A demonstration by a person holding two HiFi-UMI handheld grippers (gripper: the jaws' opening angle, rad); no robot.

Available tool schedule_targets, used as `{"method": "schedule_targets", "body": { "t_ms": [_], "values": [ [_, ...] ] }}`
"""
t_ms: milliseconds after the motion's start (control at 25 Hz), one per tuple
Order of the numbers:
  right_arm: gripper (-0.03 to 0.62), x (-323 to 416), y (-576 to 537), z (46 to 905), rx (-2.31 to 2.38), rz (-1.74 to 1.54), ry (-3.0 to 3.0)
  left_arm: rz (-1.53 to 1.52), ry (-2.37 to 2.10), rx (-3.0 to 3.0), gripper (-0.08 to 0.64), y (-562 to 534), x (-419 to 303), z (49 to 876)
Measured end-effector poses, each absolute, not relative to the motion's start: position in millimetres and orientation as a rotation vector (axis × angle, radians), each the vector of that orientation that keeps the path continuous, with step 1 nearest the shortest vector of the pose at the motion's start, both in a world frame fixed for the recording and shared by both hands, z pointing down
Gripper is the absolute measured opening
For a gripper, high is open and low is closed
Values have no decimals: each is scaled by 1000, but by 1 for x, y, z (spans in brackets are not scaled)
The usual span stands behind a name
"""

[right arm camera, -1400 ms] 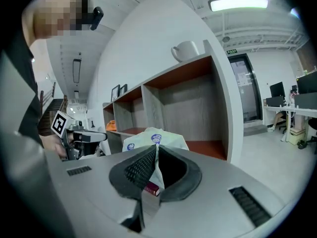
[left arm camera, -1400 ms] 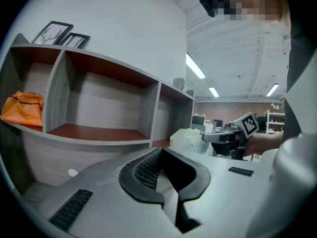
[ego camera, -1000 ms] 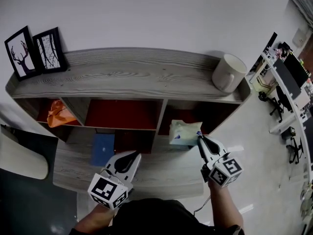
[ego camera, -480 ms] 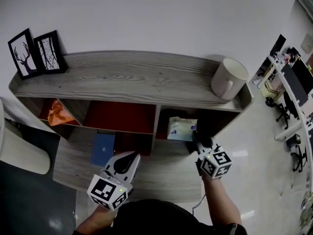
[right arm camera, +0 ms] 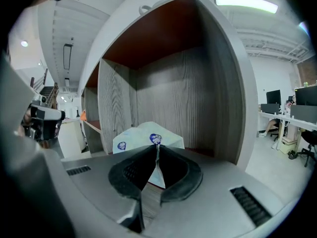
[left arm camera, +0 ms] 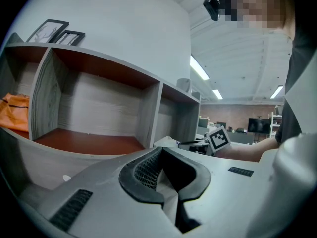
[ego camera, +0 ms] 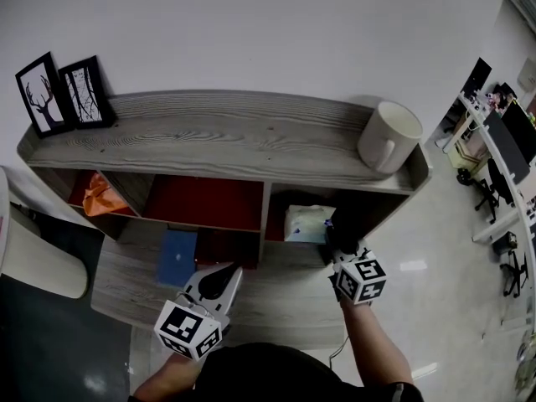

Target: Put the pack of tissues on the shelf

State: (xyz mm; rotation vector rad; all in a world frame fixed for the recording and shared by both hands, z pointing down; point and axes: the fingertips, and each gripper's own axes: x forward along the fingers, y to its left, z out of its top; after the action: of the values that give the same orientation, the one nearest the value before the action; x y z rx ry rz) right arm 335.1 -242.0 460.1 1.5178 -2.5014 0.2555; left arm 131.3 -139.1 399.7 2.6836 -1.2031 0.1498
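Right gripper [right arm camera: 156,150] pinches the flap of the pack [ego camera: 305,223], which sits inside the shelf's [ego camera: 209,132] right bay; left gripper [left arm camera: 161,151] jaws are pressed together, empty; withdrawing before letting go may drag the pack out.

Your head view is bright, even and sharp, though the wide lens bows the shelf [ego camera: 226,132] into an arc and dims the corners. Its lower right compartment lies in deep shadow (the pack of tissues [ego camera: 306,223] shows pale against it). In the right gripper view a ceiling light strip [right arm camera: 245,4] glares white. Both gripper views bend hard at the edges inside a black ring.
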Motion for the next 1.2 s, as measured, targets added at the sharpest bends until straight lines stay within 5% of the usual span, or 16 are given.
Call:
{"method": "schedule_targets", "body": {
  "t_ms": [480,1200],
  "values": [
    [83,332,-222,452,1490,250,-2555,160,-1199,2674,14,-135,131,407],
    [84,278,-160,418,1263,313,-2828,177,-1211,2692,14,-124,138,401]
  ]
}}
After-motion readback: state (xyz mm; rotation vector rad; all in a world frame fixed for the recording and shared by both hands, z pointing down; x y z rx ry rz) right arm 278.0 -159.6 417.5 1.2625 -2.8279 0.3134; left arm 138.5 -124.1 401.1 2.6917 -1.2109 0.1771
